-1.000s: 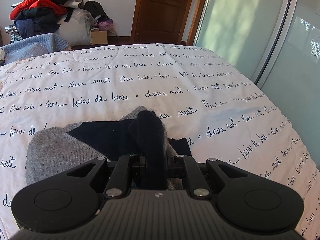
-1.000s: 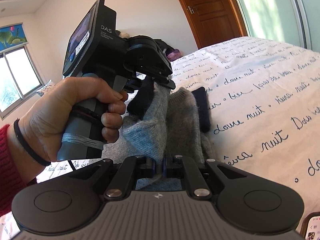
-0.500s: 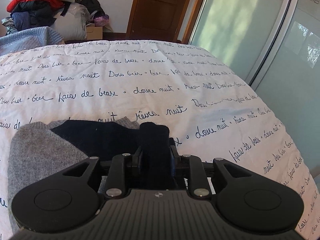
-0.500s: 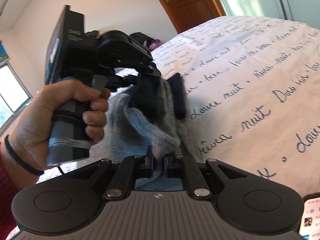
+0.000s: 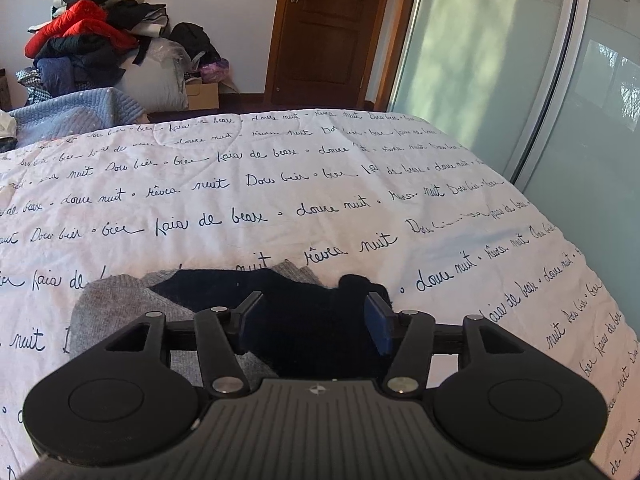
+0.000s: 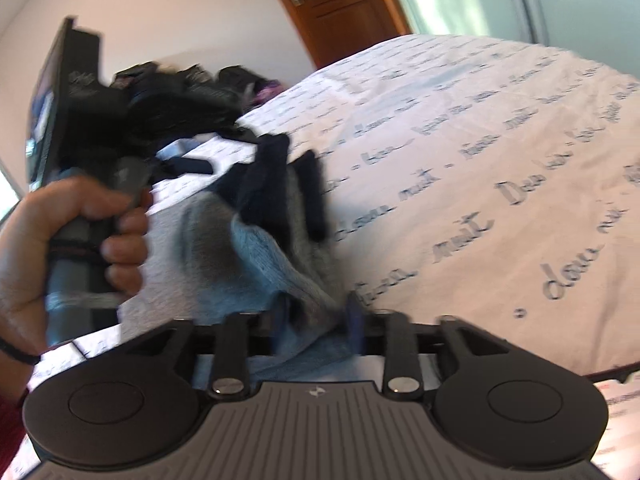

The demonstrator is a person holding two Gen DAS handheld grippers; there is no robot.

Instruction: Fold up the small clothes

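Bedspread (image 5: 320,200); opening fingers (image 5: 378,328) around garment (image 5: 304,320)

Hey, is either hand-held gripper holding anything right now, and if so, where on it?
Nothing is clamped. The left hand-held gripper is opening over the gray and navy garment's navy cuff; the right hand-held gripper is opening around its gray edge.

The white bedspread (image 5: 320,184) carries repeated dark handwritten script, legible as "nuit", "de" and "doux nuit".
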